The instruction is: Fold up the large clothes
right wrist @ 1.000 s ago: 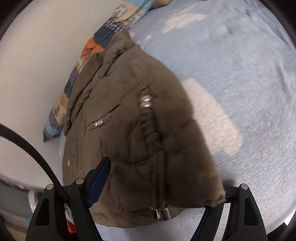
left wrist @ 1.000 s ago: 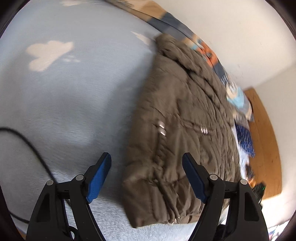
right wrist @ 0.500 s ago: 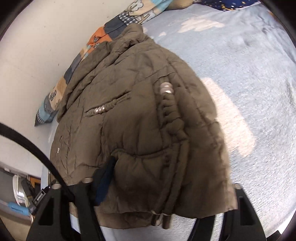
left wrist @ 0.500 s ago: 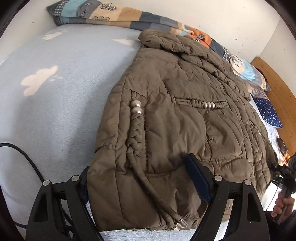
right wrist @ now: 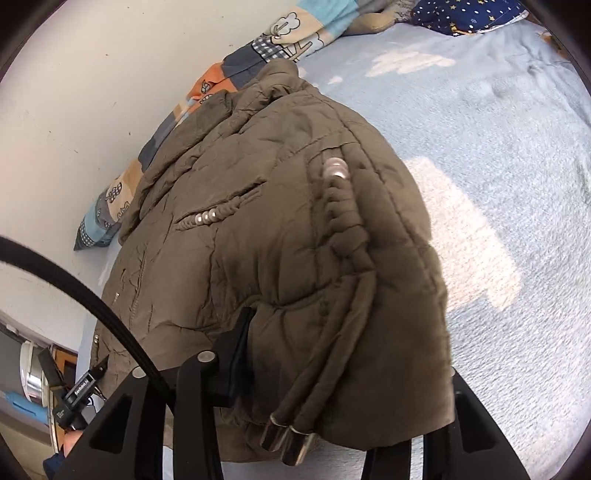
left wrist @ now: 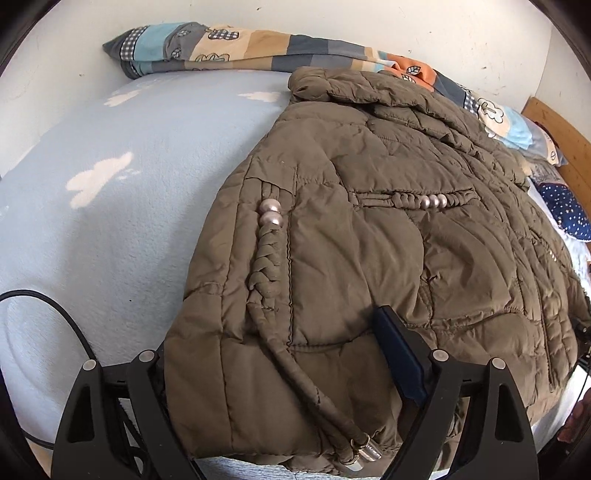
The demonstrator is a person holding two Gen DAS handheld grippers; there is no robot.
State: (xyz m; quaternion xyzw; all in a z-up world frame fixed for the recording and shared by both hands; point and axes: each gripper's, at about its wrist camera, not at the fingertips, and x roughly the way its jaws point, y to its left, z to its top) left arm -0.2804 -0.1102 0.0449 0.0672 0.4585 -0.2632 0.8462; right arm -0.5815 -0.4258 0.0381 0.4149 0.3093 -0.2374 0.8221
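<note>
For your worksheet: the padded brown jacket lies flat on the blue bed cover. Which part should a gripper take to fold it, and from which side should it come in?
Take the brown jacket by its near bottom hem, coming in low from the bed's near edge. That edge lies straight and thick, overhanging slightly, so jaws can slide above and below it. Keep clear of the braided cord with metal tips.

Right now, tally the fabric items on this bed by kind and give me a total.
Brown puffer jacket: 1
Patchwork quilt: 1
Navy star-print pillow: 1
Light blue cloud-print bed cover: 1
Total: 4
</note>
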